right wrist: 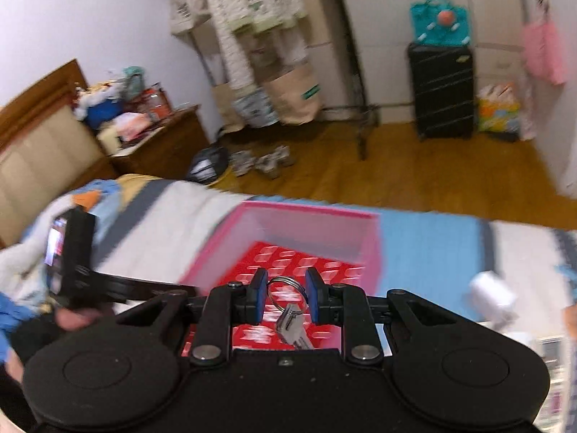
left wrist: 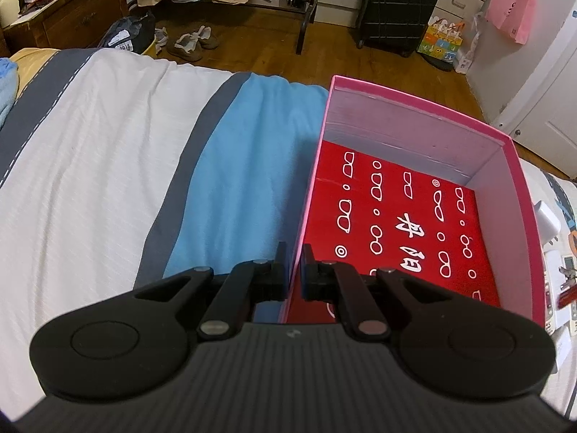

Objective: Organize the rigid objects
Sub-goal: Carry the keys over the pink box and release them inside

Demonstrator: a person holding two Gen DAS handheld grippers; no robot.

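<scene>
A bedroom with a wooden floor (left wrist: 274,47) is shown, and a bed (left wrist: 108,137) covered in white, grey and blue striped bedding carries the work.

The left gripper (left wrist: 295,270) is seen with its jaws closed onto the near left wall of an open pink box (left wrist: 425,106), one finger (left wrist: 279,270) outside the wall and the other inside; the wall is pinched between the pads. The right gripper (right wrist: 285,297) is held above the near end of the same box with its jaws part open, and a key ring (right wrist: 286,288) is clamped between the pads. From the ring a set of keys (right wrist: 294,328) hangs, the long axis pointing down and toward the camera, slightly to the right (the blades cannot be counted through the blur).

The keys are held over the box's red patterned floor (left wrist: 396,223), which is otherwise bare, so open room is left across the whole inside. The box's long axis runs away from the left wrist camera, and its far wall stands near the bed's edge, beyond which the floor begins. Blue bedding lies just beside the left wall. To the right of the box, small white objects (left wrist: 550,223) rest on the bed. Across the floor a black suitcase (left wrist: 400,3) is stood by the wall.
</scene>
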